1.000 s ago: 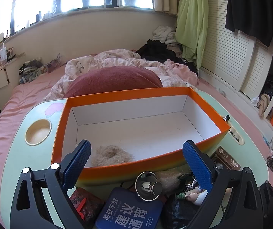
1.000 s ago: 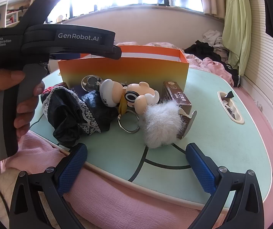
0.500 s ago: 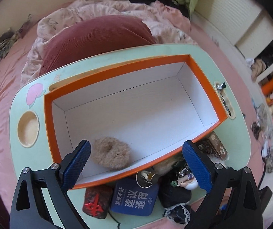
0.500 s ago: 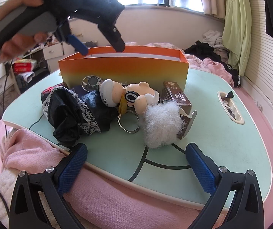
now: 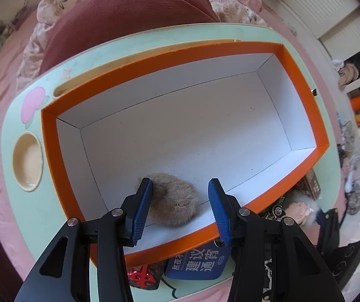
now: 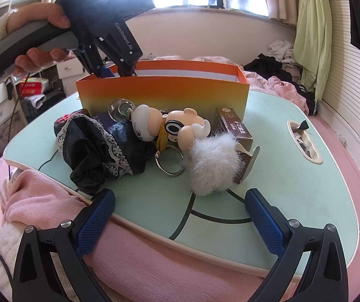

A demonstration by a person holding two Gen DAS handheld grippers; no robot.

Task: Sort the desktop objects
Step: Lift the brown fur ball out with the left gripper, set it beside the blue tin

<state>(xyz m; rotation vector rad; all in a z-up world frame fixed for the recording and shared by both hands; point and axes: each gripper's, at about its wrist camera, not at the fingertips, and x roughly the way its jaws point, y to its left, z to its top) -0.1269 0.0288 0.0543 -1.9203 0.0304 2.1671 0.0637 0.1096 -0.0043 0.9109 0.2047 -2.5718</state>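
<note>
One brown fluffy ball (image 5: pixel 173 202) lies at 6 o'clock in the orange box (image 5: pixel 303 95). The left gripper (image 5: pixel 178 202) is closing with the ball between its jaws, pads not yet pressing. The right gripper (image 6: pixel 180 222) gapes wide, empty.

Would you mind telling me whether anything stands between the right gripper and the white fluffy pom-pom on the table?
Nothing visible does. The right gripper is open at the table's near edge, and only bare green table lies between it and the white pom-pom.

Left tool (image 6: pixel 115 71) dips into orange box (image 6: pixel 162 95); right tool (image 6: pixel 180 214) open.
</note>
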